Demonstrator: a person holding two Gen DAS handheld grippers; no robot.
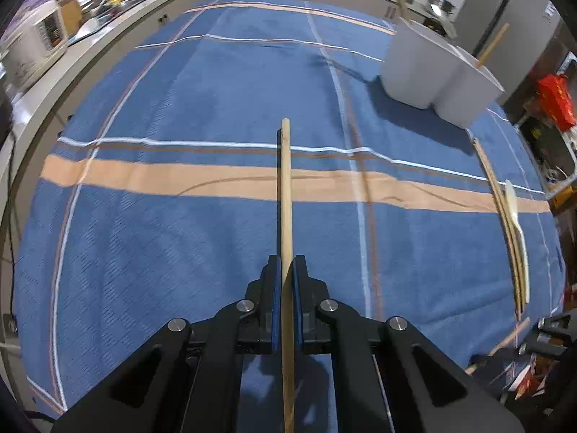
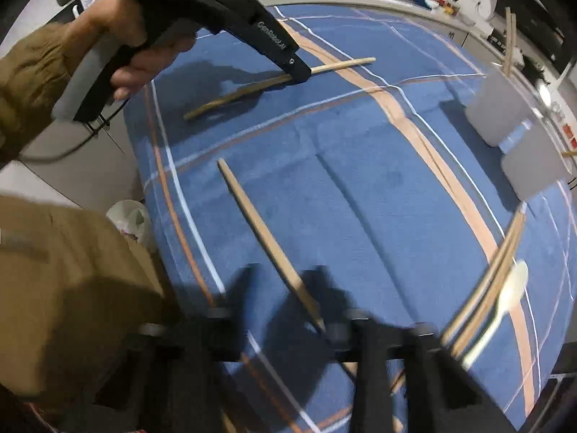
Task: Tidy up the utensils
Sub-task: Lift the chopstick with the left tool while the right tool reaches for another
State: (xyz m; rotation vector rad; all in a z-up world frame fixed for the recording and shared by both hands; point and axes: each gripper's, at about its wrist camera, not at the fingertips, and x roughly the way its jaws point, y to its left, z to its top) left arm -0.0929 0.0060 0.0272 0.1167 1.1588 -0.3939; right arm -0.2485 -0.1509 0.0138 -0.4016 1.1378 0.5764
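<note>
Gripping a wooden chopstick [image 1: 286, 195], the left claw [image 1: 287, 270] is clamped; the right claw's [image 2: 285, 288] state is unclear.

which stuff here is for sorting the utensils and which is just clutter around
Job: chopstick clamped in left gripper; chopstick between right gripper jaws; chopstick pair; white spoon; white holder.
Lying about: red bag; cardboard box.

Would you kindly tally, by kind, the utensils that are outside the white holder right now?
wooden chopsticks: 4 (one in the left gripper)
white spoon: 1
Total: 5
</note>
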